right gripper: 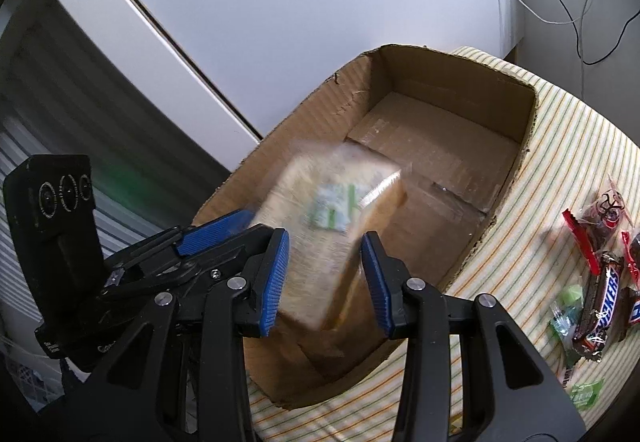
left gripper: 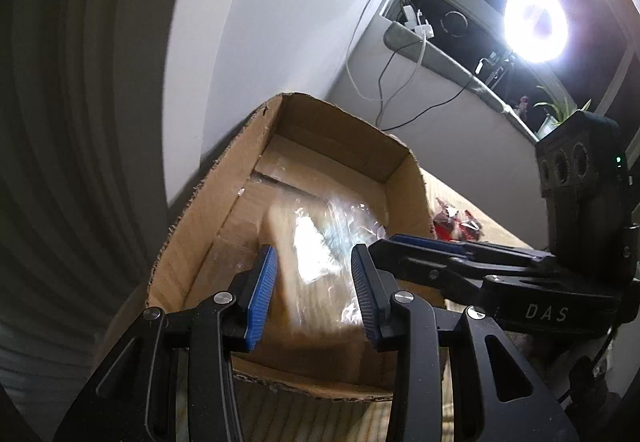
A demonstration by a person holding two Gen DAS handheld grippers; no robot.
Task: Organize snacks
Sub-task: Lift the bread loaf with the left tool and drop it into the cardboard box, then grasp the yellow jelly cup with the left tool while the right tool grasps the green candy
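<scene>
We see an open cardboard box [right gripper: 448, 145] on a striped tablecloth [right gripper: 560, 177], with a plastic-wrapped loaf of sliced bread [right gripper: 340, 209] in its near end. The loaf is blurred in both views, tilted, one end toward the box floor.

Our right gripper [right gripper: 325, 278] hangs over the near rim of the box, its blue pads [right gripper: 276, 278] on either side of the loaf's near end. There seems to be a narrow gap between pads and wrap, though the blur leaves us unable to tell if they press on it. Our left gripper [left gripper: 314, 284] points into the box from the other side, jaws partly parted, with the shiny wrap [left gripper: 320, 242] beyond them; we cannot tell whether it grips the plastic.

On the cloth to the right of the box lie loose sweets: a Snickers bar [right gripper: 600, 306], red-wrapped candies [right gripper: 600, 209] and small green-wrapped ones [right gripper: 568, 306]. Behind the box stands a white cabinet [right gripper: 280, 1]. A bright ring lamp [left gripper: 535, 23] glares above a windowsill [left gripper: 440, 53] with cables.
</scene>
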